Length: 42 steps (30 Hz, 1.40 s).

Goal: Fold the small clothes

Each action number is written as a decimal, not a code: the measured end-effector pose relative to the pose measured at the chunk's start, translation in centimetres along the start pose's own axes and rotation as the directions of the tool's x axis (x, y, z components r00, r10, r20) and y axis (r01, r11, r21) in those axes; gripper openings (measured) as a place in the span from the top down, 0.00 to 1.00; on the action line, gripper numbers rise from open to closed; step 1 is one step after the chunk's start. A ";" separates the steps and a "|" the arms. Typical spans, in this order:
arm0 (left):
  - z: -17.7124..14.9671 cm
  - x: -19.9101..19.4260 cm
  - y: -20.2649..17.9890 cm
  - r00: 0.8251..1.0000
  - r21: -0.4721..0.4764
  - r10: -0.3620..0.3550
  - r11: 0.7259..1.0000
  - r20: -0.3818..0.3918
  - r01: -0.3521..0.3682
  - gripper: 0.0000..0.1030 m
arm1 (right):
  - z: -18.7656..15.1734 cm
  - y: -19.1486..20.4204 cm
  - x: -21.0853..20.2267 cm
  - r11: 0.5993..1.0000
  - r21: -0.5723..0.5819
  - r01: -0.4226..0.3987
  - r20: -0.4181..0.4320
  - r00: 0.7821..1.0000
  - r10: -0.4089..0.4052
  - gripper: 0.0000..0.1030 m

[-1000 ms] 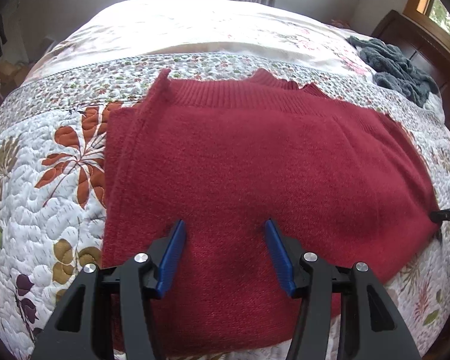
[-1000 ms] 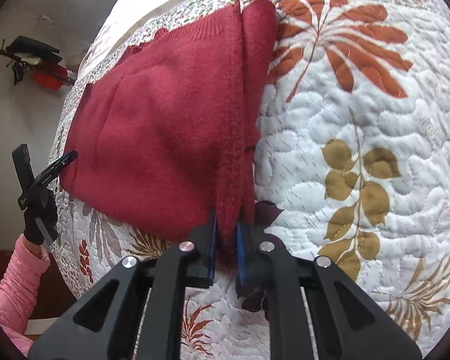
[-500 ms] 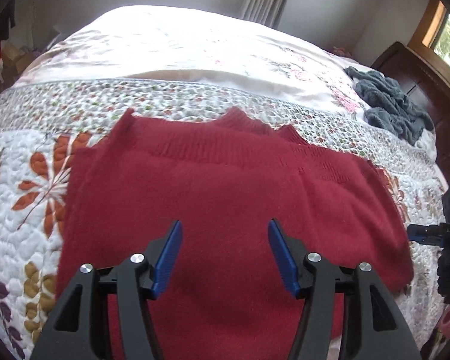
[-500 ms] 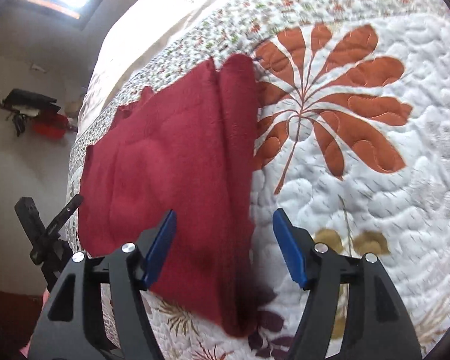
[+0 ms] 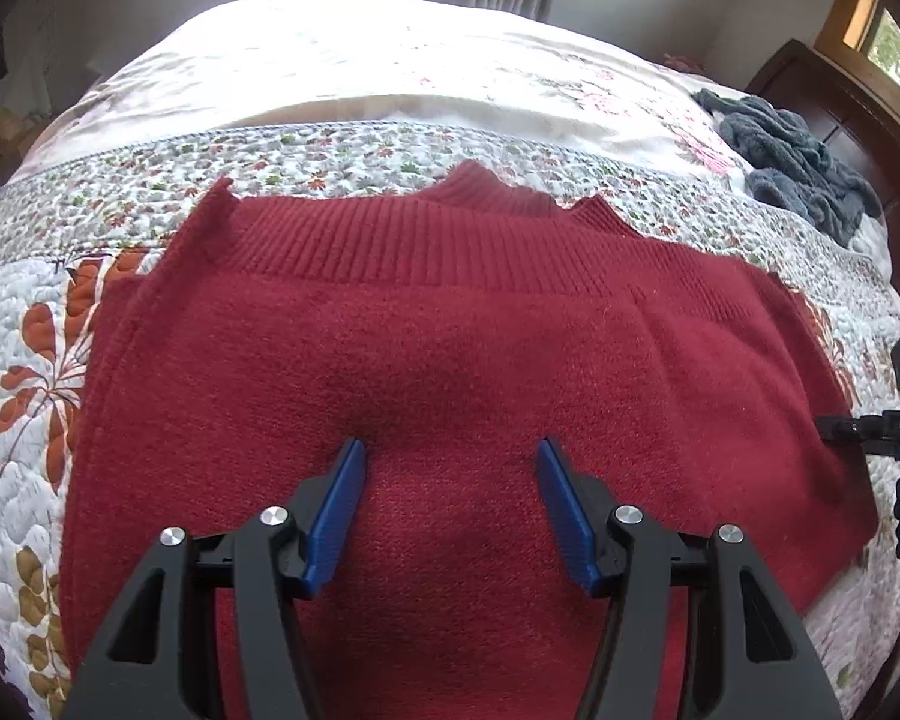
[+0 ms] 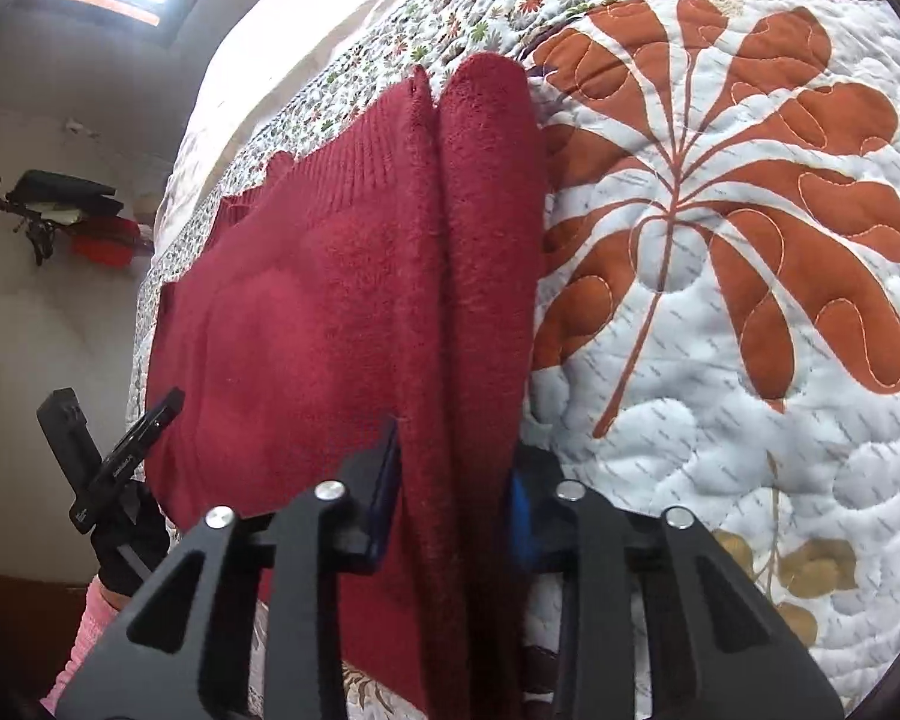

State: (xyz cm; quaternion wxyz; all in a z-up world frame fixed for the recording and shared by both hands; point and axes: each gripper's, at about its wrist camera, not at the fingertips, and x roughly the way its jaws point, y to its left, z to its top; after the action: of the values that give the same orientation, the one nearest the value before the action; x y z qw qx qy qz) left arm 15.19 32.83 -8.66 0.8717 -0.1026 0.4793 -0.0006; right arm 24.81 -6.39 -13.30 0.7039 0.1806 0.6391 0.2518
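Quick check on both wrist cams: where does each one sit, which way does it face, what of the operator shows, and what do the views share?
Left wrist: sits behind the left gripper, open above the red sweater, facing across the bed toward a grey garment; right gripper tip at right edge.
Right wrist: sits behind the right gripper, whose fingers straddle the sweater's folded side edge, facing along that edge over the quilt; gloved hand and pink sleeve at lower left.
Shared: sweater, quilt, and each sees the other gripper.
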 end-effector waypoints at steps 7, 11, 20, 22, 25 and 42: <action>-0.2 0.3 0.6 1.000 -0.006 -0.007 1.000 -0.002 0.007 0.42 | 0.0 -0.8 0.0 1.000 0.024 -0.017 0.002 1.000 0.017 0.77; -0.3 0.4 0.6 1.000 -0.006 -0.006 1.000 0.002 0.006 0.42 | -0.1 -1.0 -0.1 1.000 0.022 -0.012 0.002 1.000 0.012 0.78; 0.0 -1.3 1.6 0.998 -0.068 -0.056 0.996 0.008 0.056 0.42 | 0.0 1.7 -1.8 0.999 0.021 -0.030 0.029 0.999 0.030 0.85; -0.1 -2.2 2.3 0.998 -0.085 -0.061 0.994 0.018 0.063 0.42 | 0.0 4.1 -2.8 0.998 -0.019 -0.052 0.048 0.997 0.052 0.85; -0.3 -3.3 3.1 0.997 -0.099 -0.074 0.992 0.033 0.077 0.42 | 0.1 8.1 -3.5 0.995 -0.081 -0.050 0.055 0.997 0.055 0.85; -0.7 -6.3 6.5 0.985 -0.172 -0.146 0.972 0.091 0.160 0.42 | 0.1 24.0 8.1 0.943 -0.308 0.126 -0.088 0.983 -0.160 0.85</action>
State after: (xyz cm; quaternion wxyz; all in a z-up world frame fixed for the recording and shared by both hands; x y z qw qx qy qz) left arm 10.52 39.72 -4.91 0.8743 -0.2170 0.4336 -0.0211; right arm 22.39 17.80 -6.03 0.7027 0.0097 0.6431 0.3041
